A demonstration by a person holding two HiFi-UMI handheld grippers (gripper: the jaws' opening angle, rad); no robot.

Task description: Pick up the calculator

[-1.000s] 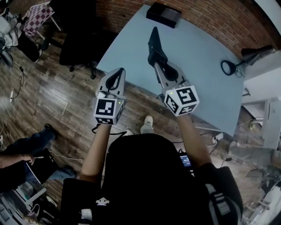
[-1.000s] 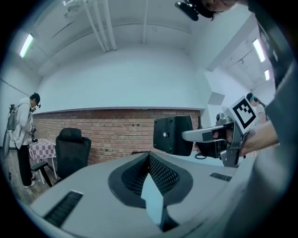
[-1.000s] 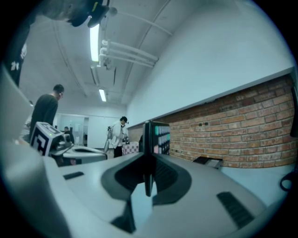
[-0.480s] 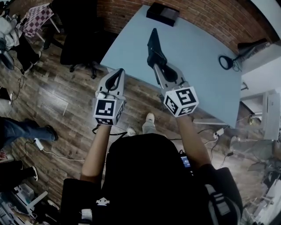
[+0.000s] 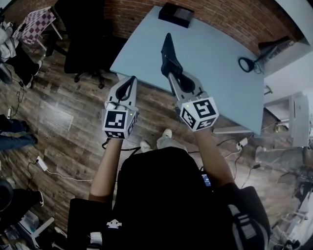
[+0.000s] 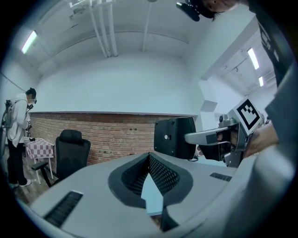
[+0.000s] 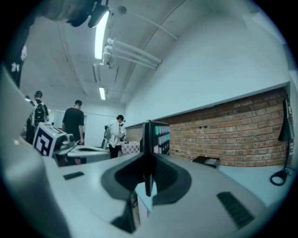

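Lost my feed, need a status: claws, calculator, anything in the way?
Right claw shut on calculator, held edge-up over table. Left claw shut, empty. Black box at table's far end, apart.

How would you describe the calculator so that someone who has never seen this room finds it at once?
Find the pale blue table beside the brick wall. Over it the right claw holds the calculator, a thin black slab gripped on edge. Unlike the black box lying flat at the table's far end, it is off the table and shows rows of pale and coloured keys.
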